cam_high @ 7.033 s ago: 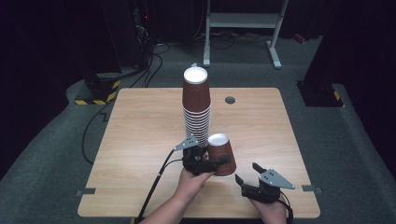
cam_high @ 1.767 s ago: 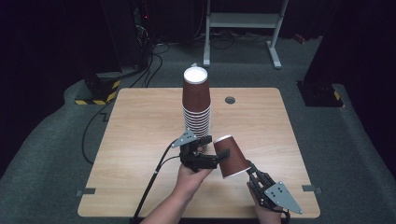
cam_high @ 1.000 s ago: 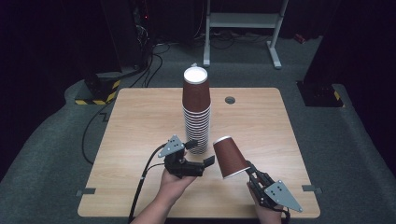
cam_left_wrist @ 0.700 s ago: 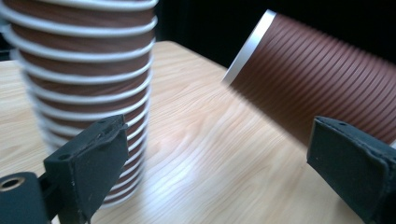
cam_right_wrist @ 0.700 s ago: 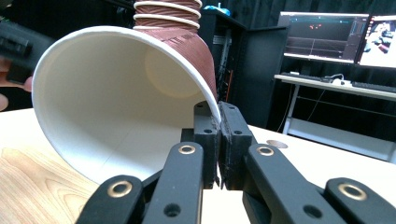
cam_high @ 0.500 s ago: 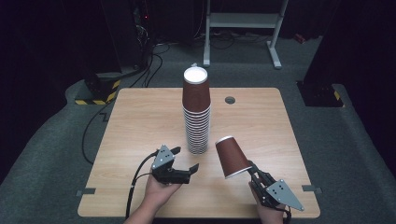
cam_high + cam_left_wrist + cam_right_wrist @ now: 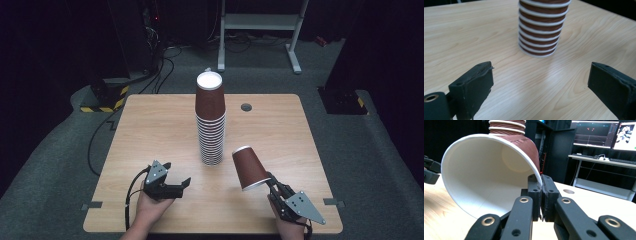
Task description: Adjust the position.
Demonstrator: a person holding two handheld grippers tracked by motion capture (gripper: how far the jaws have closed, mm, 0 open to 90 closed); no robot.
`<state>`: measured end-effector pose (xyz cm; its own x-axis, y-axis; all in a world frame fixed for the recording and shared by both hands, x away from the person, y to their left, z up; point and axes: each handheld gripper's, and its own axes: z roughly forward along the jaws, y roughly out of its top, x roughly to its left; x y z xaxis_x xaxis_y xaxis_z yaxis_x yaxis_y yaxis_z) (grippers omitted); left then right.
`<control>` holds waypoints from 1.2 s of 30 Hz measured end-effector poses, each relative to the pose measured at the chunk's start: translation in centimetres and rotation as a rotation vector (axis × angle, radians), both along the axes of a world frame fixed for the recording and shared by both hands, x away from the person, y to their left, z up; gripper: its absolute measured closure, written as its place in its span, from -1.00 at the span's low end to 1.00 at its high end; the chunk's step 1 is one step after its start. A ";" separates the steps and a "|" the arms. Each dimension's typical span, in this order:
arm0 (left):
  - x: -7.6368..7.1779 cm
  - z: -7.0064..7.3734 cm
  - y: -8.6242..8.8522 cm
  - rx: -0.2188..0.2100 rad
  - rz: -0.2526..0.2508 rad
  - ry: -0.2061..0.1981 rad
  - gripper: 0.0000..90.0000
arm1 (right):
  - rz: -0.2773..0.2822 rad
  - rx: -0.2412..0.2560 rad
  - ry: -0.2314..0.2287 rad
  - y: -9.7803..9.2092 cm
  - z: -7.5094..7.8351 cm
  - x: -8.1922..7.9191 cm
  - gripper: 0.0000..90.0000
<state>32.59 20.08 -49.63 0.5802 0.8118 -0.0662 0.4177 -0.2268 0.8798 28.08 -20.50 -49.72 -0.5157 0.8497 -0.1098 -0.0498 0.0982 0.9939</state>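
Observation:
A tall stack of brown ribbed paper cups (image 7: 210, 120) stands upside down at the table's middle; its lower rims (image 7: 539, 32) lie ahead of my left gripper. My right gripper (image 7: 267, 180) is shut on the rim of a single brown cup (image 7: 248, 167), held tilted above the table right of the stack. In the right gripper view the cup's white inside (image 7: 489, 177) faces me, and the jaws (image 7: 541, 195) pinch its wall. My left gripper (image 7: 182, 184) is open with nothing in it, low over the table at the front left of the stack; its fingers (image 7: 472, 86) stand wide apart.
The wooden table (image 7: 150, 130) has a round cable hole (image 7: 246, 107) at the back. A white frame stand (image 7: 260, 22) and black cables lie on the floor beyond. Monitors (image 7: 596, 133) glow on a desk in the right gripper view.
My left gripper has let go of the single cup and drawn back to the front left, open. The right gripper took the cup by its rim and holds it tilted.

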 end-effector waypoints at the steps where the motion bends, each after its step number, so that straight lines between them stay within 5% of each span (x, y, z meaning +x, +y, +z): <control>1: 0.0 -0.2 0.3 0.008 0.006 0.006 -0.85 | 0.002 -0.002 0.004 0.0 0.0 0.0 0.93; 10: 0.5 -1.9 3.1 0.068 0.047 0.078 -0.84 | -0.013 -0.016 0.029 0.0 -0.1 0.1 0.93; 17: 0.6 -2.9 3.4 0.145 0.054 0.112 -0.88 | -0.024 -0.028 0.057 0.0 -0.2 0.3 0.93; 29: 0.2 -3.6 4.4 0.092 0.037 0.167 -0.96 | -0.027 -0.094 0.149 0.8 0.9 0.9 0.92; 36: 0.0 -3.7 4.1 0.113 0.009 0.148 -0.93 | -0.054 -0.134 0.193 0.7 2.1 1.4 0.92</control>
<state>32.61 24.22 -53.32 0.5635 0.8240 -0.0581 0.5429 -0.3164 0.7779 29.53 -19.82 -47.59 -0.4921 0.8613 -0.1269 0.1488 0.2269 0.9625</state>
